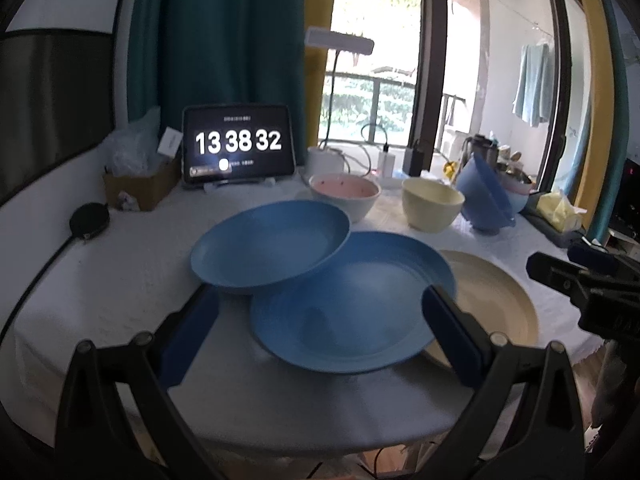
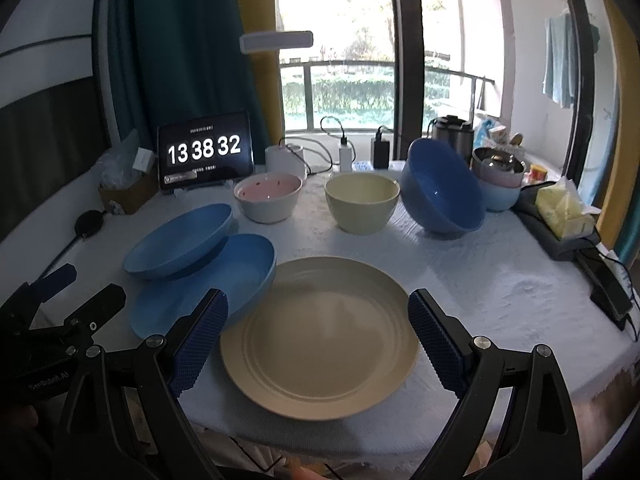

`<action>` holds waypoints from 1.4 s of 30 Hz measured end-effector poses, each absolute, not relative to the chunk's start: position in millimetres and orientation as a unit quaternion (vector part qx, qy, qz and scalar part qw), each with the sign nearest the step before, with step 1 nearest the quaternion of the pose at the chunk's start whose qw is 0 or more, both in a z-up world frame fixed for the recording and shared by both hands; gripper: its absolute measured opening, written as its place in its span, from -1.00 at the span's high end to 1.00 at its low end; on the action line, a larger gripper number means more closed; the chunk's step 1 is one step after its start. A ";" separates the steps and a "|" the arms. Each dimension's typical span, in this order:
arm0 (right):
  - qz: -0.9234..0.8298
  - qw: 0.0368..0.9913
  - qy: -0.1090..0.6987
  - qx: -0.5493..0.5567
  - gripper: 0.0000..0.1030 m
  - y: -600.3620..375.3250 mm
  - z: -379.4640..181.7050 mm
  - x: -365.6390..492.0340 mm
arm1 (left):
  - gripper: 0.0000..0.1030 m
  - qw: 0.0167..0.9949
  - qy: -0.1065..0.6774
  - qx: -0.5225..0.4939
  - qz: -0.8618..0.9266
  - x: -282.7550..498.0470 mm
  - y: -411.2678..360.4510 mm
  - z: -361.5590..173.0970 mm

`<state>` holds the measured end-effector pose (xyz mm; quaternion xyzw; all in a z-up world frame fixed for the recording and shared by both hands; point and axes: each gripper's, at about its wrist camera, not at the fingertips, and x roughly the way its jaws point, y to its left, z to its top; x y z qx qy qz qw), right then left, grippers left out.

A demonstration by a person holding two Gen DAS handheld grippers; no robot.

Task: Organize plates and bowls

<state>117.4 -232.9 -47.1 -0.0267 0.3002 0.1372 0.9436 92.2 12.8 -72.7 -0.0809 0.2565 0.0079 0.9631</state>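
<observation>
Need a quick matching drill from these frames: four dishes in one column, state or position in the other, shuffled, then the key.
1. beige plate
2. upper blue plate
3. dark blue bowl
4. pink-lined bowl

A. tilted, leaning against the stacked bowls
B. upright, in front of the tablet
C. flat on the cloth, ahead of the open right tongs
D. propped on another blue plate

Pairs: 1-C, 2-D, 3-A, 4-B

Looking forward and down from the near table edge, close over the beige plate [image 2: 320, 340] and left of it; sharing the same tabletop.
</observation>
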 end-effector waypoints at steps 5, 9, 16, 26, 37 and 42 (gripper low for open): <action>0.154 0.933 0.325 -0.028 -0.74 -221.0 -59.9 139.7 | -0.98 0.955 0.282 -0.086 0.009 114.4 24.0 -88.7; 0.168 0.924 0.343 -0.031 -0.70 -208.8 -69.1 155.4 | -0.97 0.949 0.301 -0.093 0.014 129.8 31.2 -100.6; 0.182 0.914 0.362 -0.031 -0.63 -193.8 -81.0 179.5 | -0.96 0.938 0.331 -0.098 0.025 148.4 43.6 -117.5; 0.194 0.899 0.391 -0.027 -0.23 -185.3 -98.0 204.4 | -0.94 0.924 0.370 -0.092 0.026 164.4 51.7 -132.8; 0.203 0.892 0.404 -0.017 0.08 -186.2 -109.4 214.2 | -0.49 0.908 0.401 -0.123 0.007 173.9 42.7 -145.4; 0.213 0.892 0.399 -0.023 0.39 -183.6 -106.8 212.7 | -0.13 0.907 0.403 -0.116 0.023 173.0 45.8 -144.1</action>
